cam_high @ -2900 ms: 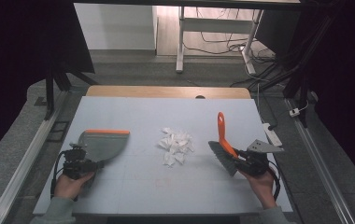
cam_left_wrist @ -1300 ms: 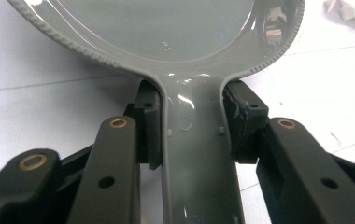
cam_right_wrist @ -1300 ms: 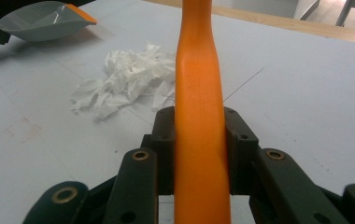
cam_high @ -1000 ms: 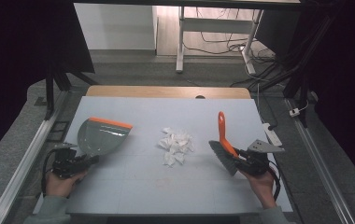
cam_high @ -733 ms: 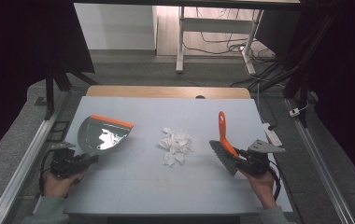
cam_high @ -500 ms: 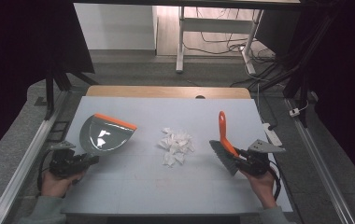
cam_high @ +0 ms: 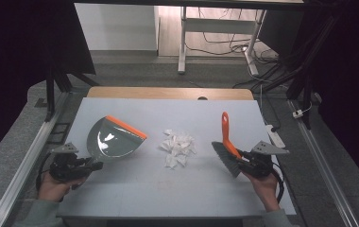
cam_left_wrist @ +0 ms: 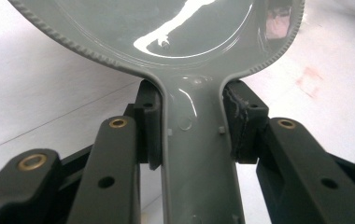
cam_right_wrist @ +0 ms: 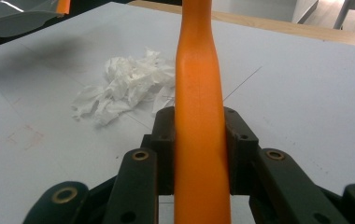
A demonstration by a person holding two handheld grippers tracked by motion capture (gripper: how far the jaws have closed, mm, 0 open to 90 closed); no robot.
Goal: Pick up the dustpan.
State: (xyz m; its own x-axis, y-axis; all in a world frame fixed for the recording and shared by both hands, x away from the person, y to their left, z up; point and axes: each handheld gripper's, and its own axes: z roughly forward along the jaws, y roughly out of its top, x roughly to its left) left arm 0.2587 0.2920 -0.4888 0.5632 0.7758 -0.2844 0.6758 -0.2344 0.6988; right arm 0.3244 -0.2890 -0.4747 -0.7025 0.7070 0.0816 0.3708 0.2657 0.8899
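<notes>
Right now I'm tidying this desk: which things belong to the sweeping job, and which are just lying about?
In the job:
- grey plastic dustpan with orange lip
- orange-handled brush with grey bristles
- pile of crumpled white paper scraps

Lying about:
- white power strip beside the table
- cables on the floor

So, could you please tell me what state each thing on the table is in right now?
Dustpan: lifted and tilted, its handle clamped in the left gripper.
Brush: handle clamped in the right gripper, bristles low by the table.
Paper scraps: heaped loosely between dustpan and brush, untouched.
</notes>
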